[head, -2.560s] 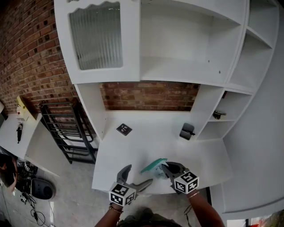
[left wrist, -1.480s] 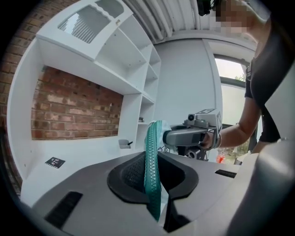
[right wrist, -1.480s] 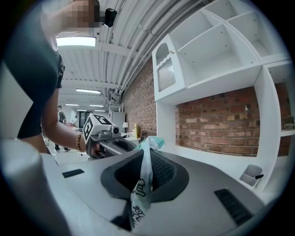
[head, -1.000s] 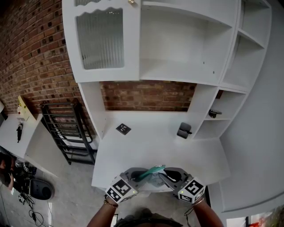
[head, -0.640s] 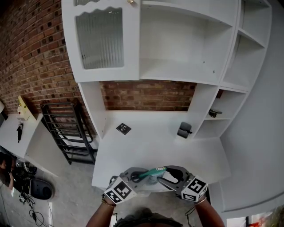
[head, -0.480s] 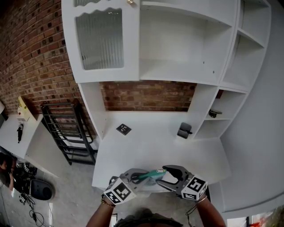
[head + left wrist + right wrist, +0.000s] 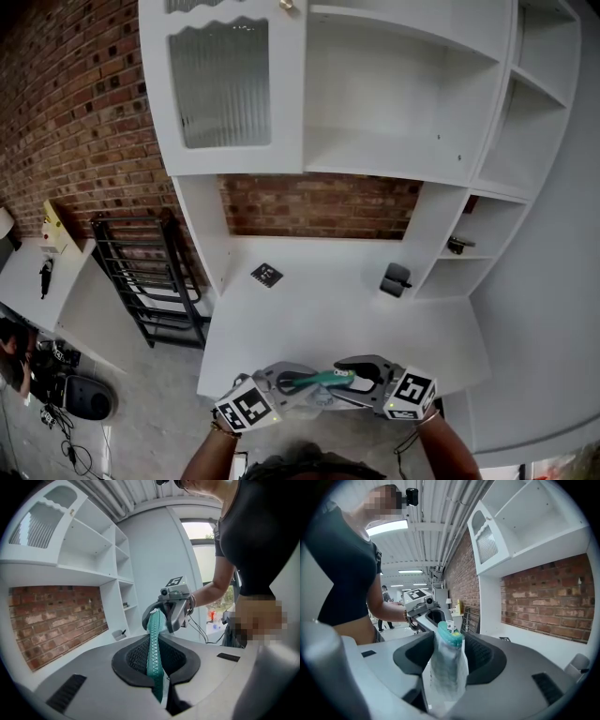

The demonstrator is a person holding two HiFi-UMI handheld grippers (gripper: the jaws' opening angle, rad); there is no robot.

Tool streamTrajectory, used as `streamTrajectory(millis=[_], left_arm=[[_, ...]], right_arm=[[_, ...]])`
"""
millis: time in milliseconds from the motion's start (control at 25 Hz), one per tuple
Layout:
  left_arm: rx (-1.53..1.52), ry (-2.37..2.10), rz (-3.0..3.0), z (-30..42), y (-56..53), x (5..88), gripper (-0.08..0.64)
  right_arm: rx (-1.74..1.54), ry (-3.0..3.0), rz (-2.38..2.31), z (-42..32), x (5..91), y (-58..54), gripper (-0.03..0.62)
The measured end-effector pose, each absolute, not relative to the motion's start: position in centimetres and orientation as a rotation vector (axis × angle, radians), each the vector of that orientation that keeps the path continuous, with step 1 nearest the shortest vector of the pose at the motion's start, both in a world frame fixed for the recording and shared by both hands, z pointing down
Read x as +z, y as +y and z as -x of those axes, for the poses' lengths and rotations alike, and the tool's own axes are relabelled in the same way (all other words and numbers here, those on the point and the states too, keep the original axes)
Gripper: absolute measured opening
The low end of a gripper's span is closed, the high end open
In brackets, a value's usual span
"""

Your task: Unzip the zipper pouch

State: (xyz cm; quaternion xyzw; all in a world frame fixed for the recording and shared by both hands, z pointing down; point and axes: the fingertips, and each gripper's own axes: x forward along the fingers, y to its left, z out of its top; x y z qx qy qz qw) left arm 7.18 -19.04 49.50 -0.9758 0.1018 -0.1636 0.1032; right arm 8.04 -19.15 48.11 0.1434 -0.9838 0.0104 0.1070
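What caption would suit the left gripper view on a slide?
Left gripper shut on the teal-zippered pouch, seen edge-on; white desk and brick wall behind.

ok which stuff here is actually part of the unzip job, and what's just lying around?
In use: pouch, teal zipper pinched in the shut left gripper; right gripper, jaws just opened then closed slightly, pouch end loose between them.
Lying about: marker tag, small black object, black rack.
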Motion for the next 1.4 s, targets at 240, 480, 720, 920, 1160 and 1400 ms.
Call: streamTrajectory(millis=[240, 480, 720, 920, 1160, 1400], left_arm=[[-0.494, 0.305, 2.896, -6.9, -19.6, 49.7, 0.018], [-0.465, 0.418, 2.969, -6.5, -20.7, 50.3, 0.067], [-0.408, 0.685, 3.023, -4.7, -22.9, 49.5, 0.174], [-0.332, 0.792, 3.146, -5.4, -22.8, 47.6, 0.203], [-0.335, 0.718, 3.268, -7.8, -21.4, 46.9, 0.215], [-0.412, 0.771, 3.299, -8.1, -21.4, 47.9, 0.216]], right_arm=[[-0.029, -2.89, -0.444, -8.1, 48.0, -19.4, 0.083], [-0.1, -2.852, -0.551, -8.3, 48.3, -20.4, 0.024], [-0.322, -2.636, -0.74, -9.3, 48.4, -21.8, 0.018], [-0.503, -2.479, -0.84, -9.2, 48.6, -22.8, 0.018], [-0.698, -2.343, -0.849, -8.8, 49.1, -23.5, 0.018], [-0.781, -2.283, -0.814, -7.6, 49.6, -22.8, 0.018]])
